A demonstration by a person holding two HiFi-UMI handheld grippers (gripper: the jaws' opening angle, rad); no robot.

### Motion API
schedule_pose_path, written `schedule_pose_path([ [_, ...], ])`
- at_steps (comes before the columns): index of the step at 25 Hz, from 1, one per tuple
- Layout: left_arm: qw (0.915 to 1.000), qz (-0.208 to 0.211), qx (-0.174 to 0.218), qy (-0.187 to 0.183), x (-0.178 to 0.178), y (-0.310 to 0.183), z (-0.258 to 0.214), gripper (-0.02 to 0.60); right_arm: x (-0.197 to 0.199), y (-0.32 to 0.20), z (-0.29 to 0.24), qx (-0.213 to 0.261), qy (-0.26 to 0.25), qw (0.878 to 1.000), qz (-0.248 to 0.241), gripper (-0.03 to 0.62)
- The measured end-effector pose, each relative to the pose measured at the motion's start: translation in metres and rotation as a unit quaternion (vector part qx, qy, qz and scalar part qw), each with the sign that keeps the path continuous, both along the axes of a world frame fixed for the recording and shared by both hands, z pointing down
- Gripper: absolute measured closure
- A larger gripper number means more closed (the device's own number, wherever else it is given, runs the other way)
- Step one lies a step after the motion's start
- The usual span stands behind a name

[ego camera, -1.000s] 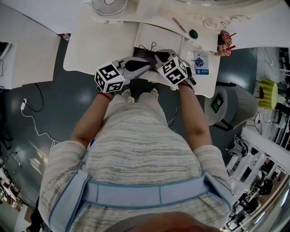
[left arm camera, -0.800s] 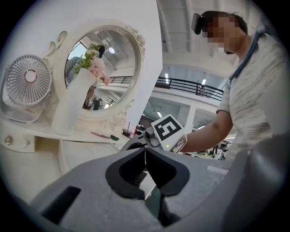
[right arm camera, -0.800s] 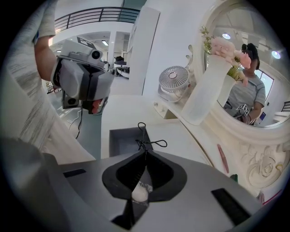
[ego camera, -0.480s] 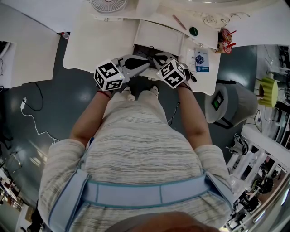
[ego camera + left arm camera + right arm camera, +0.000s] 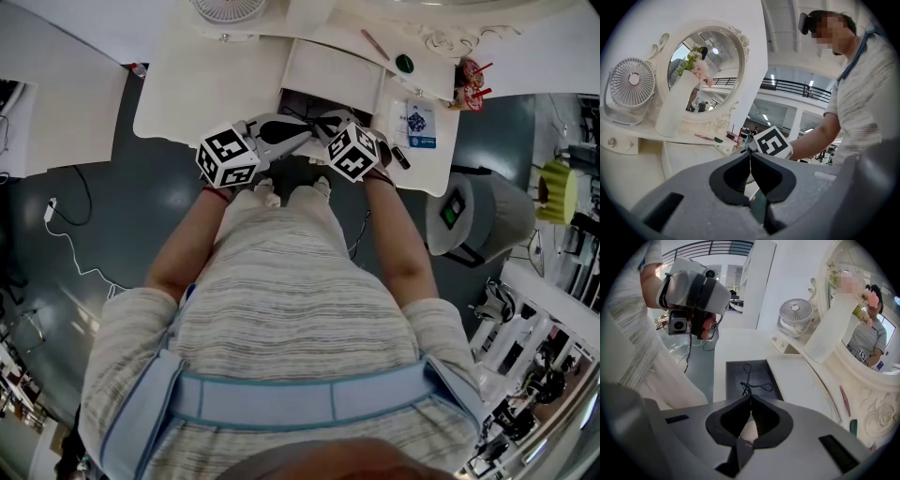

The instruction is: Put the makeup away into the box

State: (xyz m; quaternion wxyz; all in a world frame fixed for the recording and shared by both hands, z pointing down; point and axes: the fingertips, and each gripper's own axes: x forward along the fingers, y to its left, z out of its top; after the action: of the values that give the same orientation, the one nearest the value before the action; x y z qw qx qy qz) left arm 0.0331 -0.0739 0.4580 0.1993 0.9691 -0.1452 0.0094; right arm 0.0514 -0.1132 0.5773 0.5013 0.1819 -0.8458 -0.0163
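Note:
A dark open box (image 5: 740,373) sits on the white vanity table (image 5: 206,84); in the head view the box (image 5: 298,97) lies just beyond both grippers. A black wire eyelash curler (image 5: 753,384) hangs over the box, its near end at the tips of my right gripper (image 5: 751,398), which is shut on it and angled down. My right gripper (image 5: 325,120) shows above the box's near edge. My left gripper (image 5: 750,157) is level and shut with nothing in it; it (image 5: 302,133) hovers beside the right one.
A pink pencil (image 5: 375,44) and a green item (image 5: 404,64) lie by the mirror base. A small fan (image 5: 796,312) and a white vase (image 5: 675,105) stand at the back. A card (image 5: 419,125) and a black stick (image 5: 400,157) lie right of the box.
My right gripper has sunk a little toward the dark box, still shut. The left gripper has stayed where it was.

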Motion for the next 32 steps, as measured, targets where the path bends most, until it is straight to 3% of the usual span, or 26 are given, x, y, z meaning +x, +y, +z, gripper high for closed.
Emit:
schedule_pose_path([
  [17,1.0000,0.001,-0.002,-0.004,0.003,0.005,0.002,0.566,0.003,-0.011,0.018,-0.011,0.028,0.999,0.021,0.577],
  [22,1.0000,0.002,-0.002,-0.003,0.004,0.004,0.003,0.567,-0.003,-0.012,0.015,-0.019,0.000,0.999,0.027,0.570],
  [27,1.0000,0.004,-0.001,-0.001,0.005,0.002,0.001,0.566,-0.004,-0.013,0.010,-0.027,-0.012,0.999,0.034,0.496],
  [32,1.0000,0.005,-0.001,0.001,0.006,-0.001,0.000,0.566,-0.002,-0.019,-0.004,-0.015,-0.032,0.998,0.047,0.490],
])
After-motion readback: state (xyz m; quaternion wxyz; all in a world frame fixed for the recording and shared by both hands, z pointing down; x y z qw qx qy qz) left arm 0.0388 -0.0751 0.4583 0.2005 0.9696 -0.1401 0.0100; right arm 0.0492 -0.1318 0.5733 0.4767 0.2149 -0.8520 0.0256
